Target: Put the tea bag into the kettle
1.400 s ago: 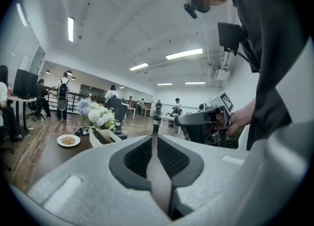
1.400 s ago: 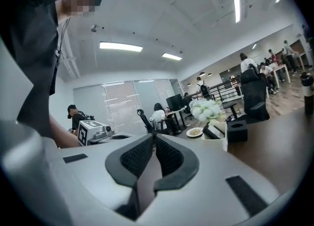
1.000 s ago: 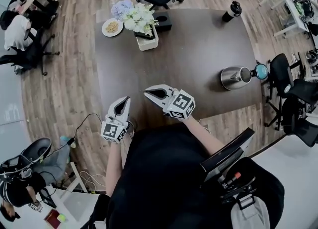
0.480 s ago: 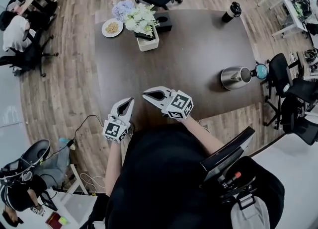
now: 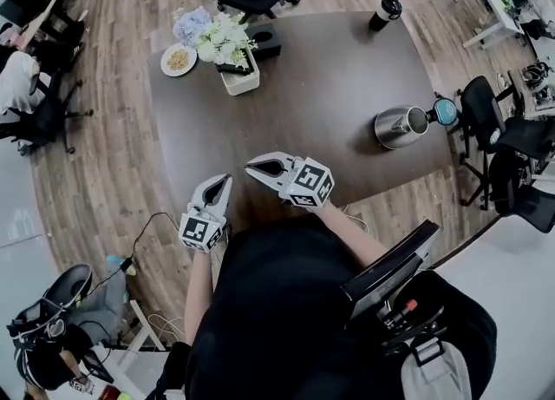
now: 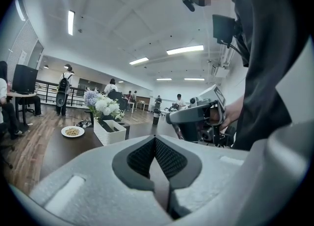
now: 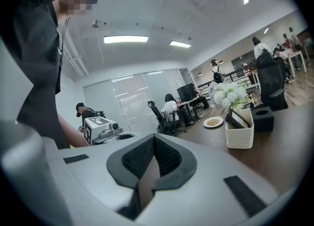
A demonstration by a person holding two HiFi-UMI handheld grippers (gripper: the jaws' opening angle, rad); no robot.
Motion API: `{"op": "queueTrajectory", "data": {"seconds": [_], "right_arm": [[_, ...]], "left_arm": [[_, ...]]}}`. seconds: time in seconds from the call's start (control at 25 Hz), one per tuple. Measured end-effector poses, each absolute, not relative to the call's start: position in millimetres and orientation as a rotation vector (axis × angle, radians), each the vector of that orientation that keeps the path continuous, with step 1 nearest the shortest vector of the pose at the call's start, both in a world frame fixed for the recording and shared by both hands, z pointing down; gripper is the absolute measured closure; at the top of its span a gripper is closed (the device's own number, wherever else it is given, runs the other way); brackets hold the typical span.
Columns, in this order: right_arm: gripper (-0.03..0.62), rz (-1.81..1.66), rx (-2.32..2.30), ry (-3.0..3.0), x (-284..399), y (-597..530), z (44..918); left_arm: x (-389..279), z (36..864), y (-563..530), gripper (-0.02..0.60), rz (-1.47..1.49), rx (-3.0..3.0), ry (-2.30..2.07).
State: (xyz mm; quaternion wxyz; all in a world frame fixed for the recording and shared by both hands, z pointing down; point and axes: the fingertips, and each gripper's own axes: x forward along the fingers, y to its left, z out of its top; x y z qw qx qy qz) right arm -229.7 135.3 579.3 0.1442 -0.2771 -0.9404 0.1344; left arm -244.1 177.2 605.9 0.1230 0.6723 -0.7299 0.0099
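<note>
The left gripper (image 5: 223, 180) and right gripper (image 5: 251, 165) are hovering over the near edge of the dark counter (image 5: 321, 77), each with its jaws pressed together and holding nothing. The steel kettle (image 5: 397, 127) is sitting on the counter's right side, well apart from both. A white flower planter (image 5: 232, 67) is standing at the far left.
</note>
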Motion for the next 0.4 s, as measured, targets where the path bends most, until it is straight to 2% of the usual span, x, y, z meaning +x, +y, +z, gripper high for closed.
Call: {"op": "queueTrajectory", "data": {"seconds": [0.4], "right_arm": [[0.588,0.478,-0.802,-2.602,-206,120,623]], "left_arm": [[-228,612,167,0.577,0.059,1.946,-2.111]]}}
